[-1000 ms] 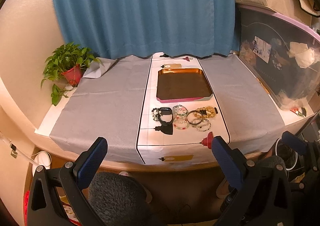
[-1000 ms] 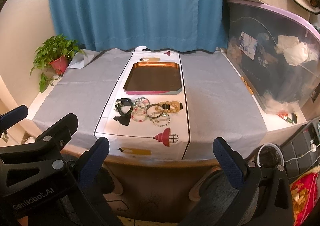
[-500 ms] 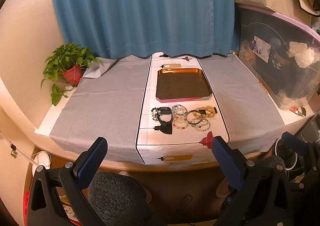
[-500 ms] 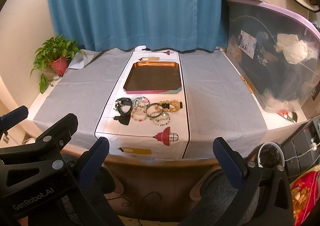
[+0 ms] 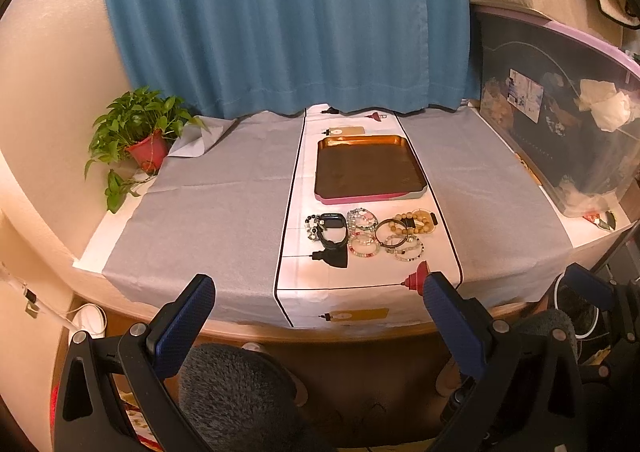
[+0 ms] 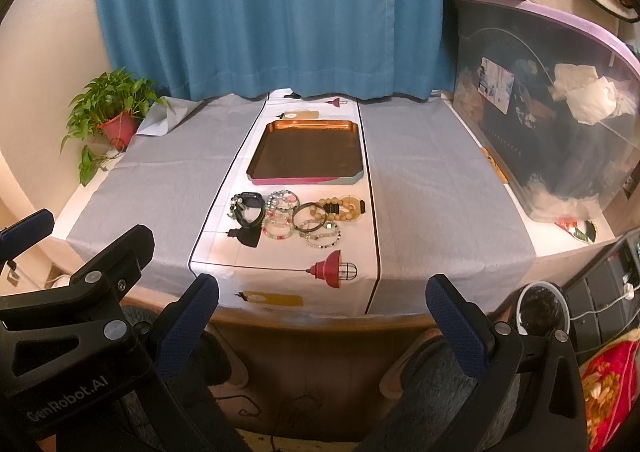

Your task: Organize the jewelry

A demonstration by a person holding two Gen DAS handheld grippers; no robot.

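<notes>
We read the task as not yet begun. The table (image 6: 440, 180) carries everything, and the copper tray (image 6: 308, 160) on the white runner (image 6: 288, 264) is bare, with no jewelry in it. The jewelry cluster (image 6: 298, 218) lies just beside the tray at its six o'clock edge, all of it left to sort: a black watch (image 6: 250, 212) at the cluster's nine o'clock, a wooden bead bracelet (image 6: 344, 209) at its three o'clock, and a dark bangle (image 6: 310, 217) among pale beaded bracelets (image 6: 280, 220) between them.

Our left gripper (image 5: 316, 312) and right gripper (image 6: 322, 310) both hang off the near table edge, well apart from the cluster, fingers spread wide and holding nothing.

Several bracelets overlap, so we cannot count them or say which rest on which. From the left wrist view the red lamp print (image 5: 416, 278) on the runner is partly cut off by a finger. The storage bin (image 6: 560, 112) at three o'clock holds things too dim to name.
</notes>
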